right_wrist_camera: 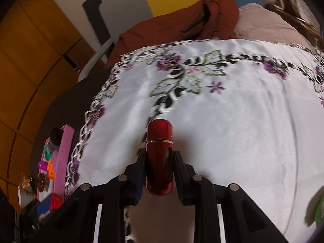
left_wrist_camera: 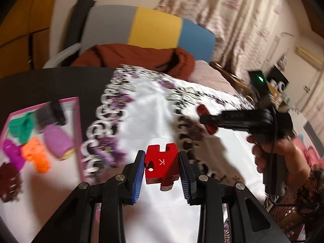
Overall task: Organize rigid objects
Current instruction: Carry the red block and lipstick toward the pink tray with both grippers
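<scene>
A: Report the state of both claws.

B: The left gripper point(left_wrist_camera: 161, 167) is closed on a red puzzle-shaped block point(left_wrist_camera: 161, 163) marked K; both blue pads point(left_wrist_camera: 137, 179) press its sides. The block is clear of the white embroidered cloth point(left_wrist_camera: 149, 109). The right gripper point(right_wrist_camera: 159, 169) is clamped on a glossy red capsule-shaped case point(right_wrist_camera: 160, 141) with a gold band. The case points forward past the fingertips and is also clear of the cloth.

A: What lies near the pink tray point(left_wrist_camera: 78, 121)?

B: The tray sits on the dark table point(left_wrist_camera: 50, 83), just beside the cloth's scalloped left edge. Inside it: a teal piece point(left_wrist_camera: 20, 127), a black brush-like item point(left_wrist_camera: 53, 112), a lilac oval item point(left_wrist_camera: 57, 141), an orange piece point(left_wrist_camera: 35, 154), a magenta piece point(left_wrist_camera: 12, 151) and a dark red piece point(left_wrist_camera: 9, 180). Blur prevents finer identification. The tray's raised right wall stands between the held block and the tray contents.

A: Obstructions on the far side from the tray?

B: In the left wrist view, the right gripper point(left_wrist_camera: 204, 120) and the hand point(left_wrist_camera: 269, 151) holding it occupy the space over the cloth's right part, well apart from the tray.

A: Open room?

B: The cloth's white centre, to the right of the tray, is bare. Beyond the cloth's far edge lies a rust-brown fabric heap point(left_wrist_camera: 141, 56), in front of a grey, yellow and blue chair back point(left_wrist_camera: 154, 30).
</scene>
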